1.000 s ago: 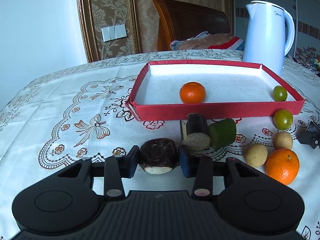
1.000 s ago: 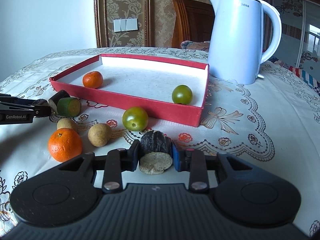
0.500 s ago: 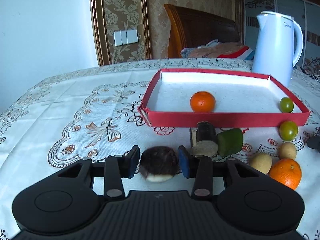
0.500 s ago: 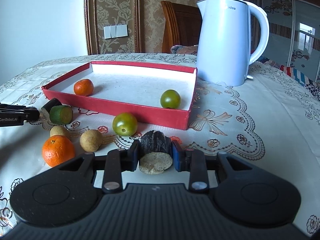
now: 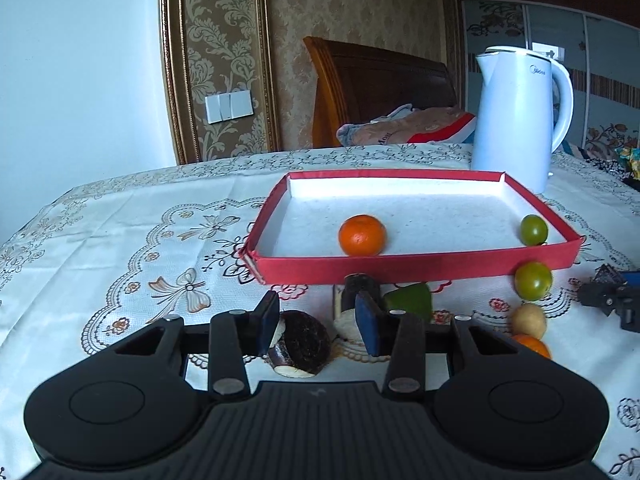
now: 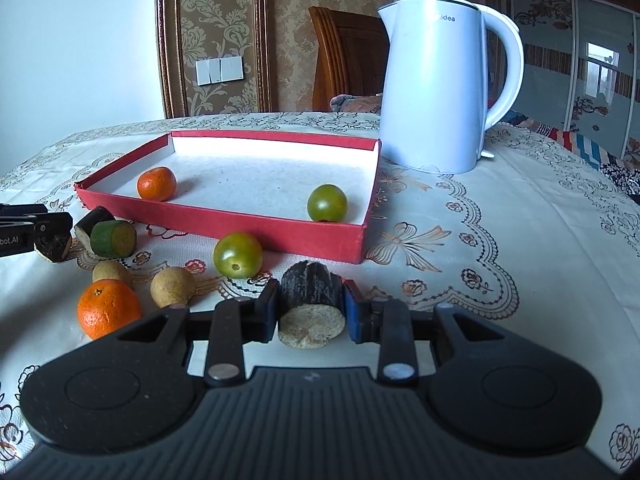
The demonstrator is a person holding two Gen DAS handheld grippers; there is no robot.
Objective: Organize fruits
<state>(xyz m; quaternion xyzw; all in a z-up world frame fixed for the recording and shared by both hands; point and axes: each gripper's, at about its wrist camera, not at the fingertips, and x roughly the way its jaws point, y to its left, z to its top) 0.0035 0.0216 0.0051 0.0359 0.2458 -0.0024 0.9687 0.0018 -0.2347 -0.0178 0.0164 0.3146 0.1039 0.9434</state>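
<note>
Two grips at once, each carrying sugarcane. On the left, rising off the table (image 5: 120, 240) and swinging toward the red tray (image 5: 416, 268): left gripper (image 5: 316, 320), fingers narrow, pinching the left-hand sugarcane chunk (image 5: 300, 344), now tilting and looking loose on its right side. On the right, staying put: right gripper (image 6: 310, 314), fingers nearly closed, squeezing the right-hand sugarcane chunk (image 6: 312, 300) just short of the tray's near wall. Probably heading for a drop into the tray.
</note>
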